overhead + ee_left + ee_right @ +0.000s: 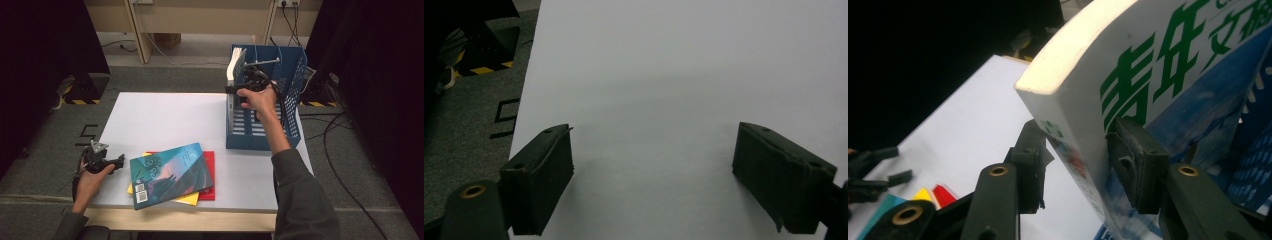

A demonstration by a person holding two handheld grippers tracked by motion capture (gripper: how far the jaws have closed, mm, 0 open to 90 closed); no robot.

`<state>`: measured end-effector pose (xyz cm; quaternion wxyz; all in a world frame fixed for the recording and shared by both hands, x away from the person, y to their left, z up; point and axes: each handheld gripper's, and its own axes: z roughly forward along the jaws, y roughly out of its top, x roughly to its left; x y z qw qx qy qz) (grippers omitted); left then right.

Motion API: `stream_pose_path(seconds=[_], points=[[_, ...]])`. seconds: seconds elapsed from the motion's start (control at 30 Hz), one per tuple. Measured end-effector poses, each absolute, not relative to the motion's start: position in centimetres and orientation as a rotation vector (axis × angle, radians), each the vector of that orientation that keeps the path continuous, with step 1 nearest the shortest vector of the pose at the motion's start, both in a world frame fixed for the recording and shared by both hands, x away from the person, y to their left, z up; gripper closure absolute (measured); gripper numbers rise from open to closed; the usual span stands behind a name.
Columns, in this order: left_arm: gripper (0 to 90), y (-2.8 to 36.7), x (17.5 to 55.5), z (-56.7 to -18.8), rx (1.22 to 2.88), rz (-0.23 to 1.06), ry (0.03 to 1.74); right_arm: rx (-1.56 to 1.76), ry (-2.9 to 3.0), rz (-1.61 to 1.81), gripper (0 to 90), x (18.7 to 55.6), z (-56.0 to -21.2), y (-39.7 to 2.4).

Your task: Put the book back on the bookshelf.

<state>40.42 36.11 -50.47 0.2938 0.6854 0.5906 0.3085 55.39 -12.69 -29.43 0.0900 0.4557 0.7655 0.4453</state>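
The right tongs are clamped on a white-covered book with green lettering, one jaw on each face near its lower edge, holding it upright at the left wall of the blue mesh file rack at the tabletop's far right corner. Whether the book already rests on the rack's floor cannot be told. Judging from this, one book is going in and three flat items are left: a teal-covered book lies on top of a red one and a yellow one near the front edge of the white tabletop. The left tongs sit low just beside that stack with jaws wide apart and nothing between them. The stack's overlap probably means the teal book must be lifted first; the rack's dividers may narrow the slots.
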Motion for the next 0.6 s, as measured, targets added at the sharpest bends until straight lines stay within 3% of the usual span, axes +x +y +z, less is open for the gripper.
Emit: stream_pose_path(seconds=[0.13, 0.23, 0.6], points=[[15.4, 36.1, 40.4, -50.5, 1.829, 0.818, 1.572, 1.363, 2.269, 1.351, 53.3, 55.0, -29.4, -13.2], [15.4, 36.2, 40.4, -50.5, 1.829, 0.817, 1.573, 1.345, 2.275, 1.361, 43.7, 54.0, -29.5, -14.1], [14.4, 36.2, 40.5, -50.5, 1.827, 0.809, 1.578, 1.27, 2.277, 1.36, 35.0, 50.7, -29.9, -16.3]])
